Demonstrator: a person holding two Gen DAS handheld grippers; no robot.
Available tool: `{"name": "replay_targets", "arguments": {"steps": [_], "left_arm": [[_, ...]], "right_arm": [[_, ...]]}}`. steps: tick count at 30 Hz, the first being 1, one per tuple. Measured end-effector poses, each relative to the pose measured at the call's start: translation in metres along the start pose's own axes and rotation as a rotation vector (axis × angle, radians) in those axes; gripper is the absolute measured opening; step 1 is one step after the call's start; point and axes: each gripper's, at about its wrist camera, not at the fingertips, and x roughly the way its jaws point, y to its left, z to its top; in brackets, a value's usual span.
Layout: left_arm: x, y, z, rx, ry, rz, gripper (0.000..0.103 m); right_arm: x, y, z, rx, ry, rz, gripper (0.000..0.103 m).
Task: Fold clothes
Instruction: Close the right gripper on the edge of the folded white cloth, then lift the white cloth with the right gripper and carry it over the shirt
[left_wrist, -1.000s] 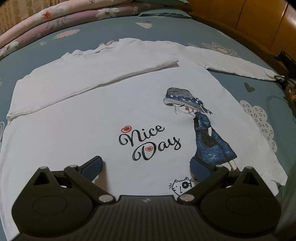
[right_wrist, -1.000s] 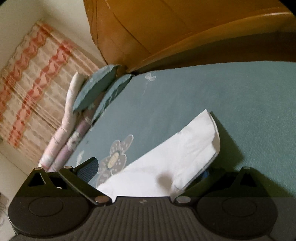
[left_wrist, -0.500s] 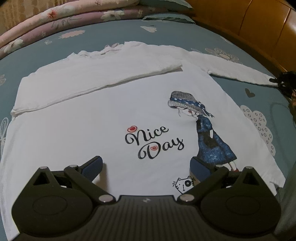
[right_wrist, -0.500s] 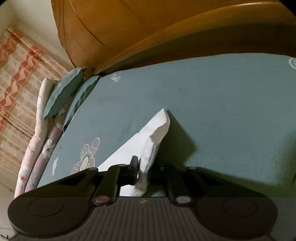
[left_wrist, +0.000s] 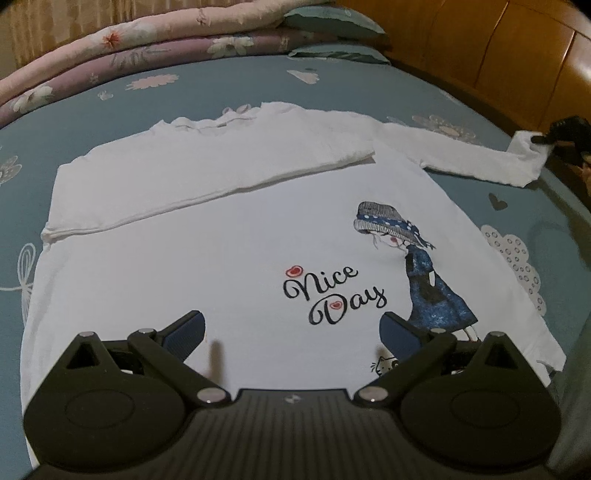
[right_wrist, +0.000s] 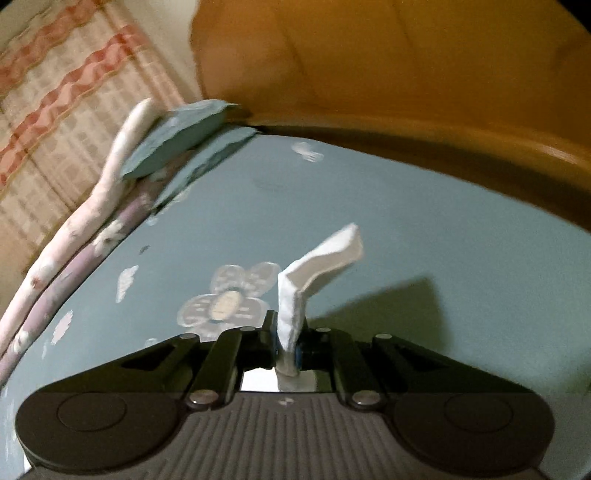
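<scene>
A white long-sleeved shirt (left_wrist: 229, 236) with a "Nice Day" print and a girl in blue lies flat on the blue bedsheet (left_wrist: 221, 88). One sleeve is folded across the chest. The other sleeve (left_wrist: 476, 158) stretches to the right, its cuff lifted by my right gripper (left_wrist: 543, 140) at the frame's edge. In the right wrist view my right gripper (right_wrist: 286, 343) is shut on the white sleeve cuff (right_wrist: 321, 262), which stands up above the sheet. My left gripper (left_wrist: 291, 328) hovers open over the shirt's lower hem, nothing between its fingers.
Rolled floral quilts (left_wrist: 147, 44) and teal pillows (left_wrist: 332, 26) line the far side of the bed. A wooden headboard (left_wrist: 517, 55) curves along the right. A patterned curtain (right_wrist: 74, 92) hangs behind the quilts.
My right gripper went from wide open over the cuff to shut on it, then rose, lifting the cuff off the sheet. The left gripper drew back a little from the shirt.
</scene>
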Motion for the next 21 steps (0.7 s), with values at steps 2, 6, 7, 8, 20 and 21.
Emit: {"name": "replay_targets", "arguments": {"steps": [2,6,7,8,20,21], "left_arm": [[-0.004,0.004,-0.001,0.000,-0.010,-0.009,0.100],[-0.008,0.016,-0.006,0.016,-0.002,-0.038,0.100],[-0.008,0.019,-0.006,0.021,0.008,-0.039,0.100],[-0.008,0.023,-0.007,0.026,0.019,-0.038,0.100],[-0.022,0.057,-0.022,0.030,0.011,-0.052,0.100],[-0.023,0.060,-0.023,0.026,0.014,-0.052,0.100]], "right_arm": [[-0.002,0.022,0.004,-0.043,0.001,0.007,0.009],[-0.004,0.064,0.008,-0.111,0.006,0.020,0.009],[-0.003,0.074,0.008,-0.121,0.010,0.023,0.009],[-0.003,0.083,0.008,-0.132,0.013,0.026,0.009],[0.000,0.197,-0.009,-0.320,0.053,0.064,0.009],[0.001,0.207,-0.011,-0.333,0.056,0.070,0.009]]}}
